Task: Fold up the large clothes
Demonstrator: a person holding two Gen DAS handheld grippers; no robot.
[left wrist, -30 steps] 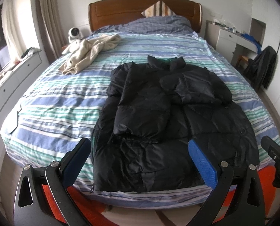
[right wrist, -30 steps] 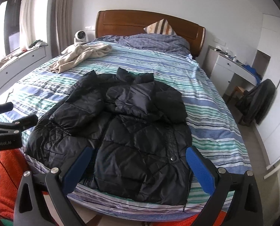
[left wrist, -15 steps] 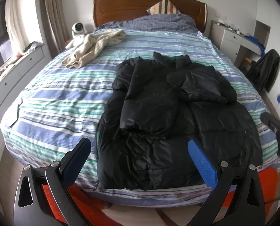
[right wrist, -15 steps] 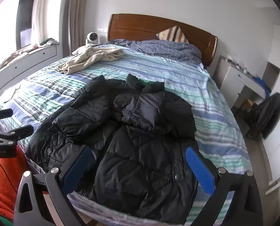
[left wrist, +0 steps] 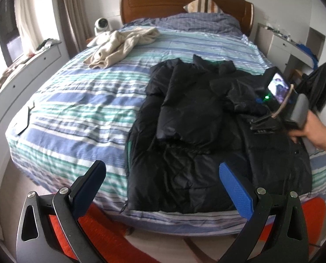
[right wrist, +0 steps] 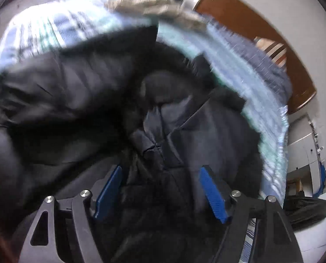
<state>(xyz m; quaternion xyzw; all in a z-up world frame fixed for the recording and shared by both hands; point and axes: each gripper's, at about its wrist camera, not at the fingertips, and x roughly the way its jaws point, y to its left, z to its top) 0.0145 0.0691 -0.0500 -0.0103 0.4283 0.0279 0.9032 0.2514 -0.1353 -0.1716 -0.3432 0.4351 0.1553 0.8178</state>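
Observation:
A black puffer jacket (left wrist: pixel 198 131) lies on the striped bed (left wrist: pixel 79 109) with both sleeves folded across its front. My left gripper (left wrist: pixel 163 184) is open and empty, held back above the foot of the bed near the jacket's hem. My right gripper (right wrist: pixel 160 186) is open and low over the jacket (right wrist: pixel 97 100), its blue pads (right wrist: pixel 211 191) astride the fabric near the right sleeve. It also shows in the left wrist view (left wrist: pixel 279 109), over the jacket's right side. The right wrist view is blurred by motion.
A beige garment (left wrist: pixel 121 46) lies crumpled at the bed's far left. A wooden headboard (left wrist: pixel 185 0) and pillows stand behind. A white desk (left wrist: pixel 281 43) and a dark bag (left wrist: pixel 320 83) are to the right, and a red rug (left wrist: pixel 101 234) lies below.
My right gripper has swung forward and down onto the jacket's right side and tilted. My left gripper has shifted slightly left and stayed open.

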